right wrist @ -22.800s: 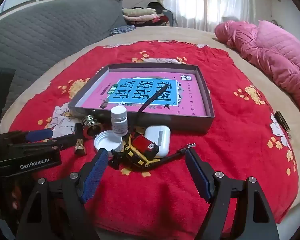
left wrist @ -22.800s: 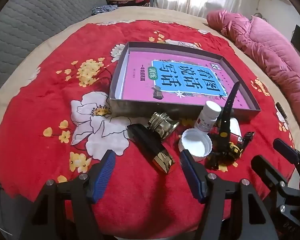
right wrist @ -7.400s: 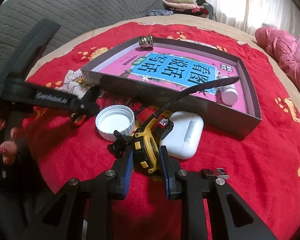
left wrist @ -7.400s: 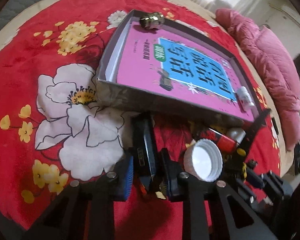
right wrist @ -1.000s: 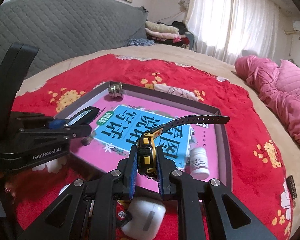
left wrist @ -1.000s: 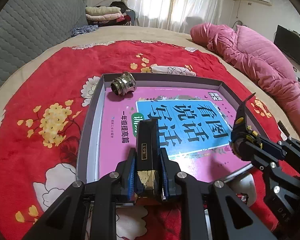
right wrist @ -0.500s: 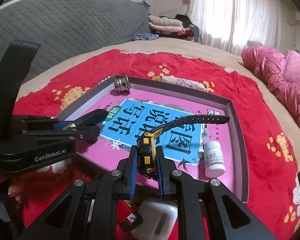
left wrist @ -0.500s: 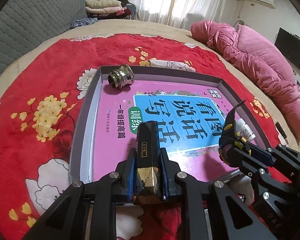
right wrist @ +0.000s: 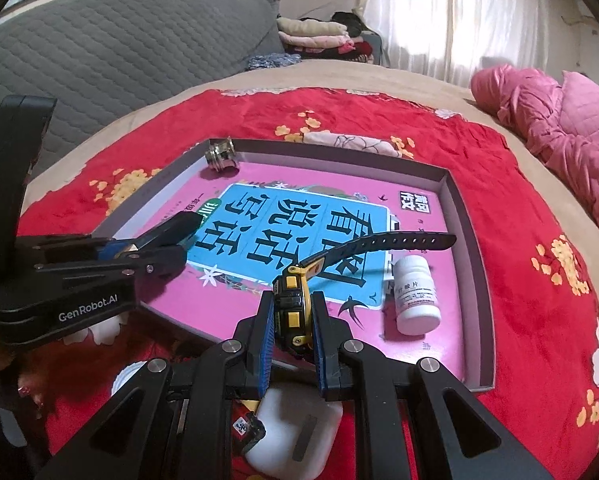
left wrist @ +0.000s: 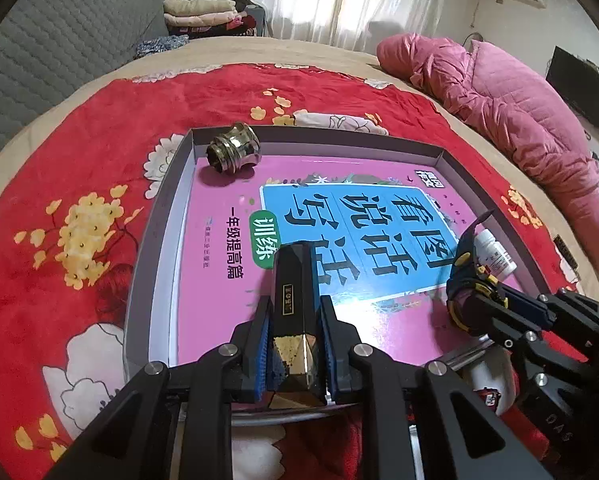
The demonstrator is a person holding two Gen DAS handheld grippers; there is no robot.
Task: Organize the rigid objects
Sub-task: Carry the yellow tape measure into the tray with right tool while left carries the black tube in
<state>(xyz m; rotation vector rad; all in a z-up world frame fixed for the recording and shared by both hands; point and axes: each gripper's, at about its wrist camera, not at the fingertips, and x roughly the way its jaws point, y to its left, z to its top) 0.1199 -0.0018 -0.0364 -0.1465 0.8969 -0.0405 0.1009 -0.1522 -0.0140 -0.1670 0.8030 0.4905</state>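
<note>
The grey tray (left wrist: 161,216) lies on the red flowered blanket (left wrist: 79,152) of the bed, with a pink book cover as its floor; I use it as the landmark. The left gripper (left wrist: 293,344) is clamped on a black and gold case (left wrist: 293,292), whose long axis points toward the far wall of the tray. It hangs above the near left part of the tray floor.

The right gripper (right wrist: 293,320) is clamped on a yellow and black watch (right wrist: 293,300), and the strap reaches out over the tray middle. The metal fitting (left wrist: 233,152) lies in the far left corner and the white bottle (right wrist: 415,296) lies by the right wall.

I judge both held things need only to go straight down to the free floor below them.
</note>
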